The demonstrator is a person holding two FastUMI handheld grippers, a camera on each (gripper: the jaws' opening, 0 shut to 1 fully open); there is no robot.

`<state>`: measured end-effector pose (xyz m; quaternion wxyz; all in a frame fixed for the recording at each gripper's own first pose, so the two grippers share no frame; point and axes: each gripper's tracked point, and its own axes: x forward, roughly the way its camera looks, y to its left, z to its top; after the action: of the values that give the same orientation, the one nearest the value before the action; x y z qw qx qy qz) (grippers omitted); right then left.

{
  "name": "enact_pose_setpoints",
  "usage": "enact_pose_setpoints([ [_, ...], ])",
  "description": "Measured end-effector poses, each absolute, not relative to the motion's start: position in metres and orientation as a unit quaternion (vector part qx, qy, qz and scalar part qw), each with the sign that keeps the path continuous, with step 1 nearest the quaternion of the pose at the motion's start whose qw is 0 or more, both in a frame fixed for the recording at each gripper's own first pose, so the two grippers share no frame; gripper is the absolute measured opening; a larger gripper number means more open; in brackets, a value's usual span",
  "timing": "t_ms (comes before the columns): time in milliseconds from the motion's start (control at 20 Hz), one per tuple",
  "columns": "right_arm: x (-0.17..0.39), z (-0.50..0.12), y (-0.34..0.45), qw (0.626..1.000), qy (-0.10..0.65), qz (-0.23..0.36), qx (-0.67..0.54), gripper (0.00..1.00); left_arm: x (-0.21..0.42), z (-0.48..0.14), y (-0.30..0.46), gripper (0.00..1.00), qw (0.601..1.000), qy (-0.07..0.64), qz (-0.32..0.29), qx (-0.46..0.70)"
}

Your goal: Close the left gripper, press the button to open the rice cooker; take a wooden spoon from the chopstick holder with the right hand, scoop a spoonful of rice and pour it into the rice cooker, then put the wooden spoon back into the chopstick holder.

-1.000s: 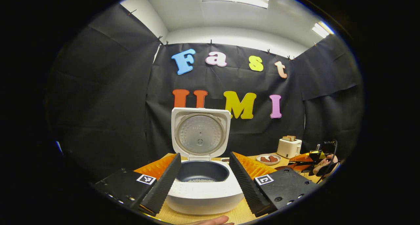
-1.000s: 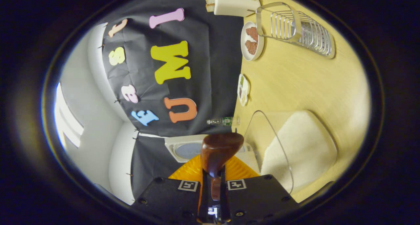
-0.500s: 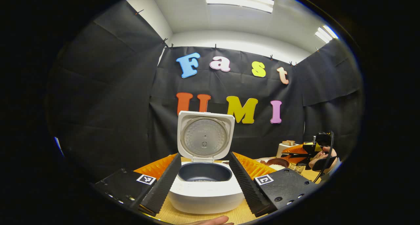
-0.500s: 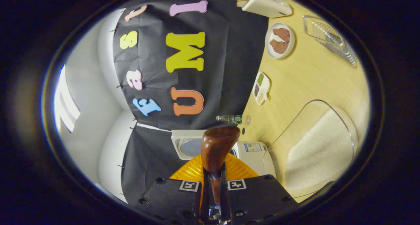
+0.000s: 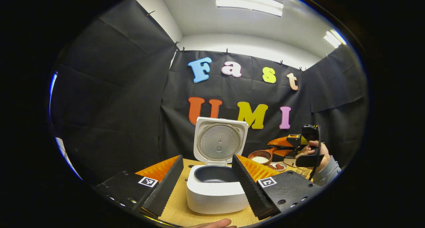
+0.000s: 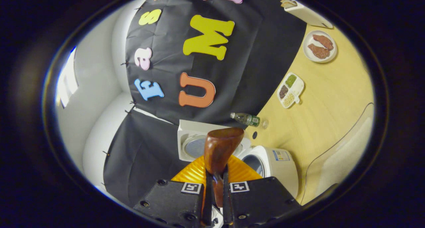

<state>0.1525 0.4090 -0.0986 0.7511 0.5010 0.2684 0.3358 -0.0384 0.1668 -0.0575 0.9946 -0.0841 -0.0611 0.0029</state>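
Right gripper view: right gripper clamps one wooden spoon (left gripper apart).

Left gripper level with jaws spread wide; right gripper rolled sideways, jaws nearly closed.

Bright, even light from ceiling panels, slightly blown out. Wooden table evenly lit, shadows soft. Strong fisheye bending toward the edges (booth walls curve). Right gripper view rolled sideways; close wooden spoon a little soft, mild glare on it.
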Motion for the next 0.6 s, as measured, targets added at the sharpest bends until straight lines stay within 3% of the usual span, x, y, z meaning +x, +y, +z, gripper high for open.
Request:
enact_pose_setpoints([
  [200,0.168,-0.105,0.441,0.794,0.259,0.324,0.444,0.18,-0.046,-0.062,0.178,0.94,0.995,-0.051,0.01,-0.082],
  [600,0.176,-0.119,0.504,0.891,0.22,0.342,0.203,0.18,-0.049,-0.082,0.189,0.94,0.997,-0.01,0.036,-0.067],
])
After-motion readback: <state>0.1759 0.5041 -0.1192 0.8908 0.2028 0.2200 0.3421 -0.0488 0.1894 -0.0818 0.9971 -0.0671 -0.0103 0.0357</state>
